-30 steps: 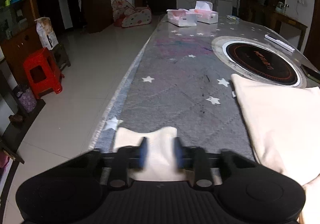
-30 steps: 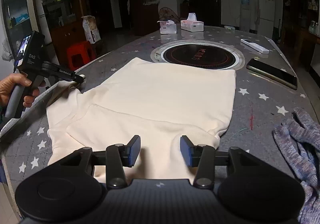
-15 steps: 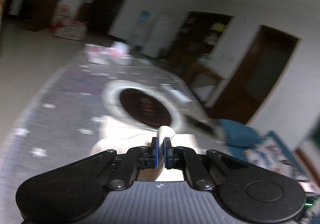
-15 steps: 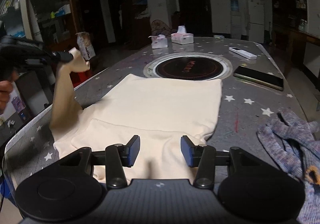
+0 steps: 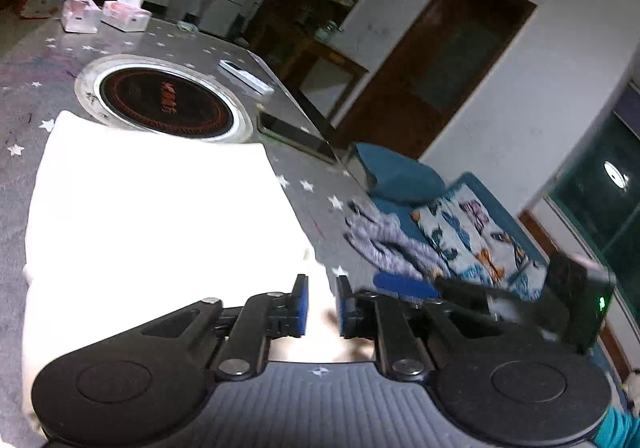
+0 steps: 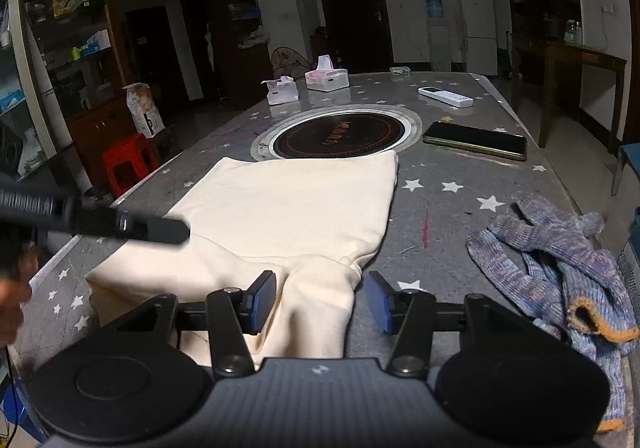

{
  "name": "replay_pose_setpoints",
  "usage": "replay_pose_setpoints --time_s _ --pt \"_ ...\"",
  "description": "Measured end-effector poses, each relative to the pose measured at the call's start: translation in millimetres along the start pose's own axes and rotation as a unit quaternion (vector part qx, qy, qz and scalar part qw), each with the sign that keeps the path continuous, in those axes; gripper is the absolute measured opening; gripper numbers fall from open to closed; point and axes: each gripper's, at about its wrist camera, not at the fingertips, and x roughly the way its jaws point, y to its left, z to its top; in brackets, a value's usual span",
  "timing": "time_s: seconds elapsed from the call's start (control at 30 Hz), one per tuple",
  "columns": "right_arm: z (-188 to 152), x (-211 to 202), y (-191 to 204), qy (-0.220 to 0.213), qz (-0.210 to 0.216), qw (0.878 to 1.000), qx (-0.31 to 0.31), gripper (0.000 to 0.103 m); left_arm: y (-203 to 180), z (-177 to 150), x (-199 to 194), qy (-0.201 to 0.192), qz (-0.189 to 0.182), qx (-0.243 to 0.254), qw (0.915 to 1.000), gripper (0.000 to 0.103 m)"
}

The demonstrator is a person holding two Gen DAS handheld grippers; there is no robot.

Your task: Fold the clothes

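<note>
Left gripper tilts with jaws narrowly parted; right gripper sits level, jaws spread wide.

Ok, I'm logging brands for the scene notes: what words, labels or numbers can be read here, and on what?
Nothing reads clearly.
Red characters on the induction hob: too blurred to read.
Print on the carton: too small to read.
Tissue boxes, remote, phone: no legible text.
</note>
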Motion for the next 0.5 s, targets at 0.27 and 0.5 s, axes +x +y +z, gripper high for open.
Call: replay_pose_setpoints --time_s 0.27,0.5 --pt "1.9 20.6 18.6 0.022 0.04 0.999 -0.02 0.043 42.4 -8.3 -34.7 -0.017 0.104 0.009 0.9944 0.022" --pt "2.0 53.6 29.7 0.051 0.036 0.998 -0.028 0.032 77.5 -24.3 -38.6 0.008 0.143 -0.018 0.9895 0.021"
